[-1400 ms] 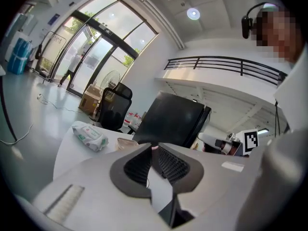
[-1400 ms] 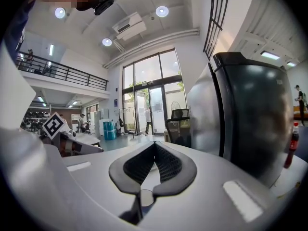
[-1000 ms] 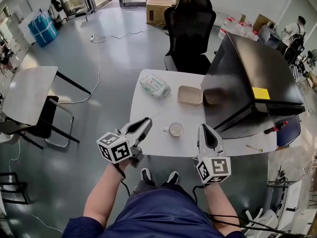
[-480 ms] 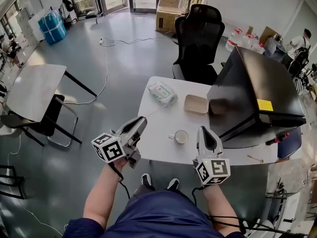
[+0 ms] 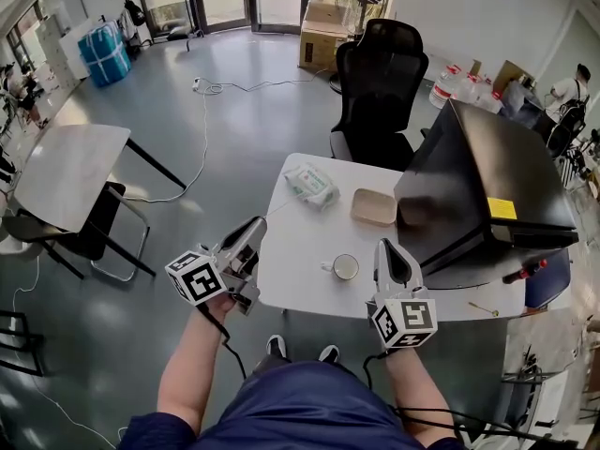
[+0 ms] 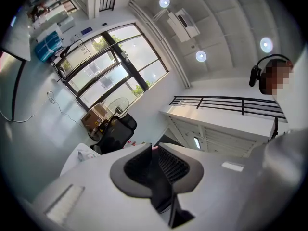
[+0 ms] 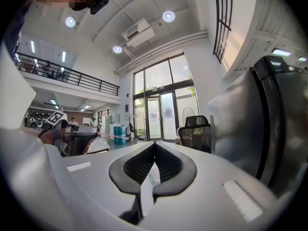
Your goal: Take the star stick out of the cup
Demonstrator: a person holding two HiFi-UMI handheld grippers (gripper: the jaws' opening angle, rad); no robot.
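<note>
So the star stick (image 7: 107, 136) looks to be out of the cup (image 5: 345, 267) by now. The left tongs (image 5: 255, 232) are clamped shut on one end of it, and from the right gripper view you can see it as a thin pink line poking straight out past the tips. Its long axis pretty much just continues the line of the tongs, aimed up and across toward the desk (image 5: 300, 251) and roughly at the pack of wipes (image 5: 310, 183). I can't make out the star end at all, it's way too small. In the head view the stick is barely a hairline, so I'm not leaning on that one. The left tongs hang off the desk's left edge, over the floor, well apart from the cup. The cup sits upright near the front edge with its handle pointing left. It looks empty from above, though I wouldn't swear to it. The right tongs (image 5: 394, 248) are closed with nothing in them, parked just beside the cup on its right and pointing up the desk. So the right hand is way closer to the cup, but the left one has the stick, off to the cup's left. My guess is that the pull-out is basically finished and what's left is putting the stick down somewhere.
</note>
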